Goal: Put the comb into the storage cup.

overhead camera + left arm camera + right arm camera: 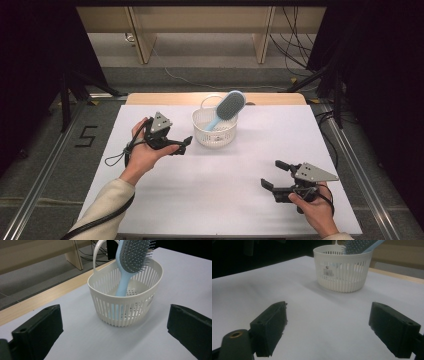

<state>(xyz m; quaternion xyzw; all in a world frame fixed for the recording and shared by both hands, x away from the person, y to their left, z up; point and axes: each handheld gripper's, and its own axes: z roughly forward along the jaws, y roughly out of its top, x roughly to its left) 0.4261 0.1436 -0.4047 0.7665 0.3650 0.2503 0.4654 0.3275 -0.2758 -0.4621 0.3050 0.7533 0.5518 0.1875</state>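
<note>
A white slatted basket (pixel 215 138) with a loop handle stands at the back middle of the white table. A light blue hairbrush (pixel 227 107) leans in it, handle down and grey bristled head above the rim. My left gripper (pixel 185 144) is open just left of the basket, pointing at it, nothing between its jaws. In the left gripper view the basket (pixel 125 311) and hairbrush (pixel 135 255) are close ahead. My right gripper (pixel 272 173) is open and empty at the front right, low over the table. Its view shows the basket (pixel 342 277) and hairbrush (pixel 359 245) farther off.
The white table top (pixel 225 205) has a wooden strip (pixel 150 99) along its far edge. Beyond it lie grey floor, wooden furniture legs (pixel 142 45) and cables. Dark stands flank both sides, and a "5" mark (pixel 86 136) is on the floor at left.
</note>
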